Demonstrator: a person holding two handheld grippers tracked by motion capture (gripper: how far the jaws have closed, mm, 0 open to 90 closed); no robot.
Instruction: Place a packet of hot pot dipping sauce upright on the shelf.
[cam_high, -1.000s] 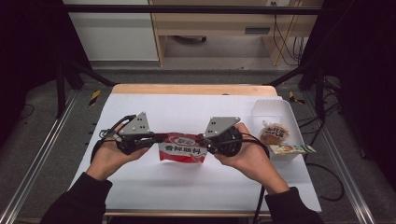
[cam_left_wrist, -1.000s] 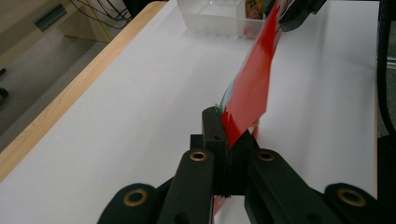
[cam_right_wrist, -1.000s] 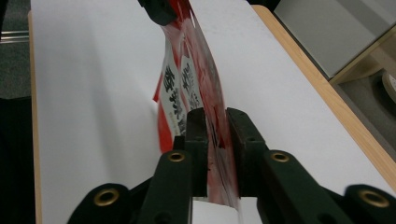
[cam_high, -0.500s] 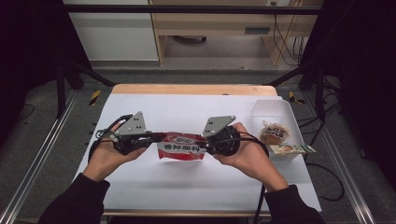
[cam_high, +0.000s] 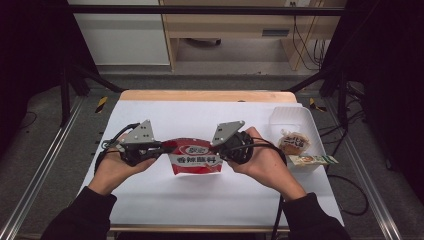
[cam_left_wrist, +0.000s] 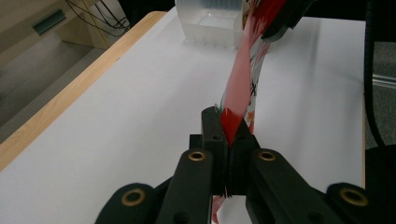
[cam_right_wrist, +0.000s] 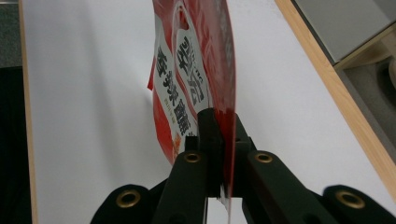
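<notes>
A person at a white table (cam_high: 150, 200) holds a red snack packet (cam_high: 195, 156) stretched between 2 hand-held grippers, 1 at each end. The left gripper (cam_high: 159, 147) has its jaws pressed together on the packet's left edge; in the left gripper view the red film (cam_left_wrist: 240, 79) rises from between the closed jaws of that gripper (cam_left_wrist: 229, 140) and runs ahead to the other gripper at the top of the frame. The right gripper (cam_high: 223, 149) pinches the packet's right edge the same way; in the right gripper view the packet (cam_right_wrist: 196, 70), printed with white characters, stands on edge straight out from the clamped jaws of that gripper (cam_right_wrist: 223, 135), its printed face turned to the left of them. The packet hangs between the 2 tools, its lower edge near the tabletop; whether it touches cannot be told. Beyond the right gripper, toward the table's right edge, a clear plastic tray (cam_high: 292, 117) holds a round wrapped snack (cam_high: 293, 142), with a long wrapped bar (cam_high: 312, 160) across its near rim. In the left gripper view the tray (cam_left_wrist: 212, 23) sits ahead, beside the far gripper.
</notes>
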